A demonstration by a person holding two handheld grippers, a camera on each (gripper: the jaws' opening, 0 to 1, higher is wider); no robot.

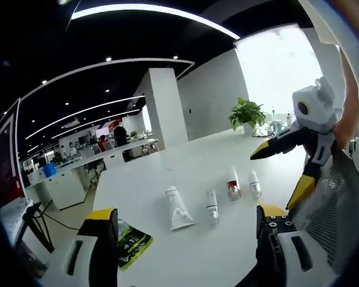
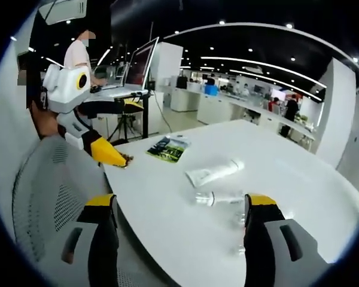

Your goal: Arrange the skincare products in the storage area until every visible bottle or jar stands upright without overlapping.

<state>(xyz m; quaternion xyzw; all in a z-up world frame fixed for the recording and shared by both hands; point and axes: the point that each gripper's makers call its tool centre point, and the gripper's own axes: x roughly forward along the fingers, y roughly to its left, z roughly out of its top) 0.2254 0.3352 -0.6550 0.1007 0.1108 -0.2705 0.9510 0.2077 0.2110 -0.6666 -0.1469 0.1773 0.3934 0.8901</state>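
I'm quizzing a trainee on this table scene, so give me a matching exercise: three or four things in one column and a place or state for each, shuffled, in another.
Things:
1. white tube
2. green leaflet
3. potted plant
4. red-labelled tube

Places or states:
A. at the table's near edge
B. far end of the table
C. lying flat, widest of the row
D. lying flat, second from the row's right end

Pairs: 1-C, 2-A, 3-B, 4-D

A long white desk runs through an open office under a black ceiling crossed by curved light strips. In the left gripper view a white pillar stands at 12 o'clock, a potted plant and bright window at 2 o'clock. A grey mesh chair sits at 9 o'clock in the right gripper view.
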